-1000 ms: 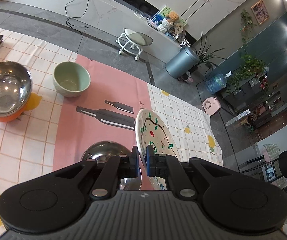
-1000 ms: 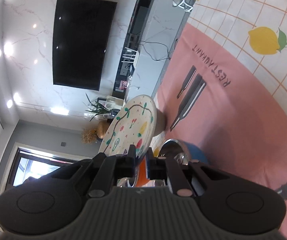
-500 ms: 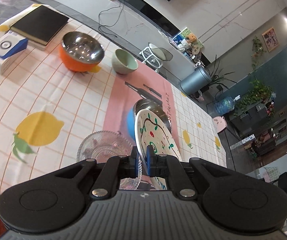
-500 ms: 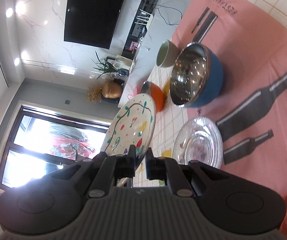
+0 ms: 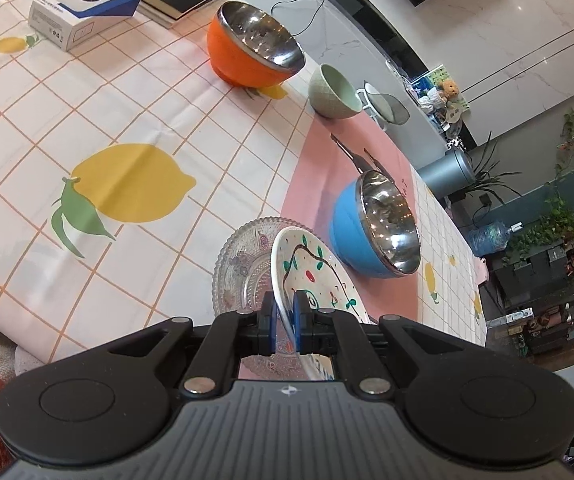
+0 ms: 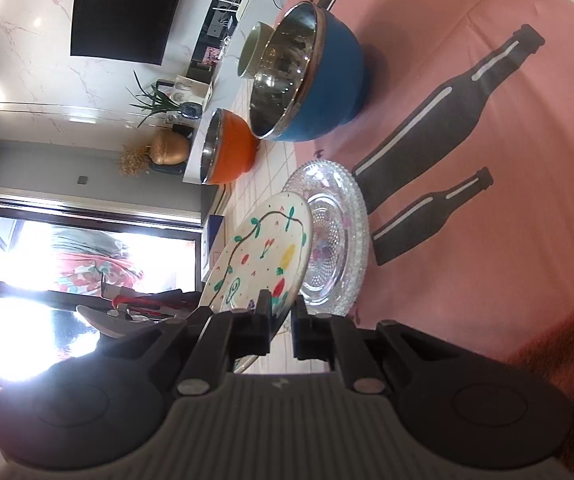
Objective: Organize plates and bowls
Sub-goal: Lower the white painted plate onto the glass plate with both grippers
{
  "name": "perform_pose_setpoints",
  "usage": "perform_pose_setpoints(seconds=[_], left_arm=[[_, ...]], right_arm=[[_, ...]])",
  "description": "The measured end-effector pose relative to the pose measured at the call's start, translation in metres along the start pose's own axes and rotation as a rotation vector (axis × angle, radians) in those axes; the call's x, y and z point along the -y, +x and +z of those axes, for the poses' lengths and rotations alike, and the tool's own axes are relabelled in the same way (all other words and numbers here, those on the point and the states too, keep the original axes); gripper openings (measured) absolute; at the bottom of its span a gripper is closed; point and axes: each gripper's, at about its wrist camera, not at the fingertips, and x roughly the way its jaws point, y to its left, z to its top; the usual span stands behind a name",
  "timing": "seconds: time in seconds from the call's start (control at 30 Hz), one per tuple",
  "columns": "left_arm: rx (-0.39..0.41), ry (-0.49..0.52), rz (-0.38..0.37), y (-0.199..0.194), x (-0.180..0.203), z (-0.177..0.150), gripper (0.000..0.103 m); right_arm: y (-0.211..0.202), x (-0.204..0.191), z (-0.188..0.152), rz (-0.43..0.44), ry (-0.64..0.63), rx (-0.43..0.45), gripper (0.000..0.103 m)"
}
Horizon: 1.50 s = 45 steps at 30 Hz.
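The near rim of the white ceramic plate painted with vines and fruit (image 5: 319, 276) was hidden behind both gripper bodies. Whether it touched the clear pressed-glass plate (image 5: 239, 264) beneath could not be told. The left gripper (image 5: 285, 312) pointed steeply down and the right gripper (image 6: 283, 312) lay shallower, each clenched on the painted plate's rim, holding it tilted just over the glass one. Counted: two plates; three bowls, namely an orange steel-lined bowl (image 5: 247, 60), a blue steel-lined bowl (image 5: 363, 236) and a pale green ceramic bowl (image 5: 333, 92).
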Motion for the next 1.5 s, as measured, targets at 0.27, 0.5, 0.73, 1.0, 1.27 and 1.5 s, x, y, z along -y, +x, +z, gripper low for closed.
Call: perform_pose_setpoints(seconds=[0.27,0.5,0.73,1.0,1.27,1.5], left_arm=[[-0.029,-0.026,0.012,0.017,-0.010,0.002,0.011],[-0.051,-0.022,0.080,0.022,-0.012,0.001,0.015],[-0.058,-0.004,0.111,0.025,-0.013,0.001,0.017],[-0.043,0.065,0.167,0.023,-0.003,-0.003,0.017],[-0.032,0.131,0.214,0.024,0.004,-0.008,0.017],[-0.022,0.175,0.258,0.024,0.007,-0.010,0.017]], right_arm=[[0.008,0.005,0.016,-0.009,-0.004,-0.004,0.007],[0.004,0.010,0.020,-0.005,0.015,0.001,0.004],[0.004,0.015,0.021,-0.010,0.038,0.000,0.003],[0.007,0.009,0.019,-0.035,0.008,-0.004,0.003],[0.010,0.004,0.020,-0.046,0.002,0.004,0.003],[0.012,0.000,0.021,-0.074,-0.026,0.005,0.002]])
